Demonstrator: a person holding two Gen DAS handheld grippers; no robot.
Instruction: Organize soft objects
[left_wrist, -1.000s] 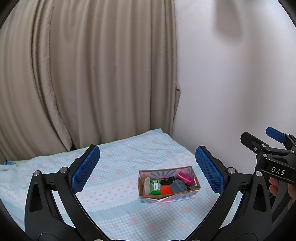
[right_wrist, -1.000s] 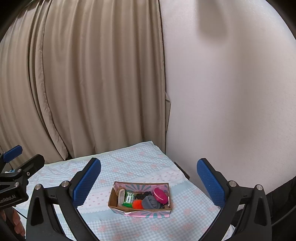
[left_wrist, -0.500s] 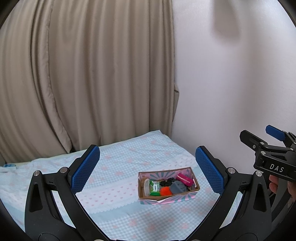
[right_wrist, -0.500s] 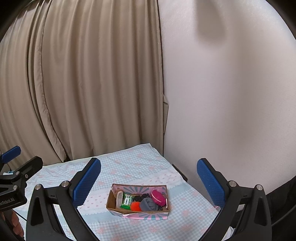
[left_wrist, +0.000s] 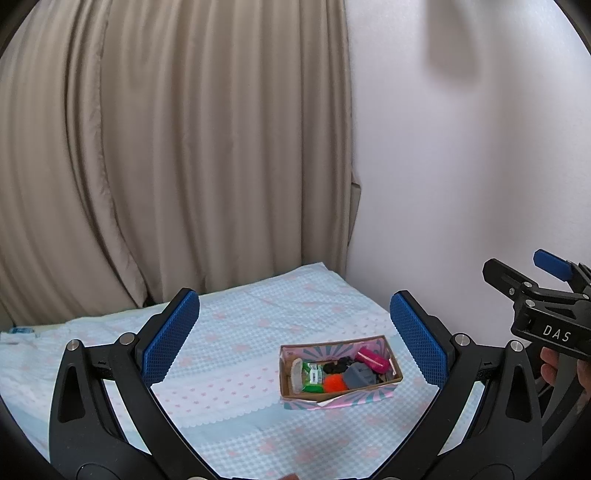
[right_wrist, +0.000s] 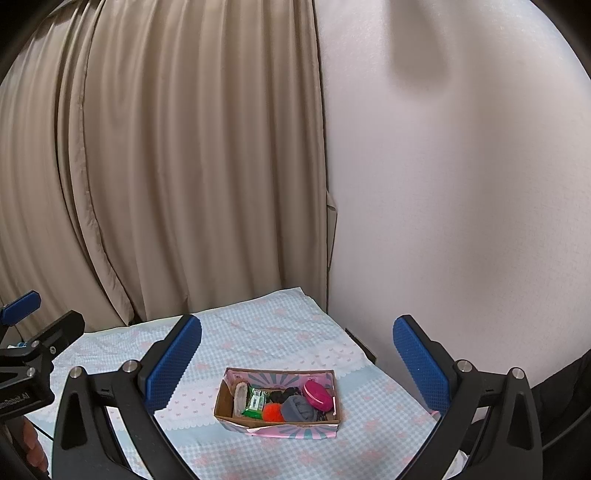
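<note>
Beige curtains (left_wrist: 166, 147) and a pale wall (right_wrist: 461, 184) back a bed spread with a light-blue checked cloth (left_wrist: 236, 332) scattered with pink bows. On it sits a small cardboard box (right_wrist: 221, 400) with pink-and-teal patterned sides, and the soft things all lie inside: a pale oval piece (right_wrist: 240, 397) at the left end, a green wrapped packet (right_wrist: 255, 401), an orange pompom (right_wrist: 272, 412), a rolled grey cloth (right_wrist: 297, 408), something dark (right_wrist: 282, 395) behind them, and a magenta pouch (right_wrist: 317, 395) leaning on the right wall. No loose item shows on the cloth around it.

Both tools are held well above and back from the box. The left gripper (left_wrist: 291, 336) has its blue pads wide apart with nothing between them; the right gripper (right_wrist: 297, 358) likewise stands spread and bare.

With everything gathered in the box, the scene fits either a finished sort or a box about to be emptied. Any approach would do best coming straight down, since the items are packed touching one another and the box is probably light and easily dragged.
</note>
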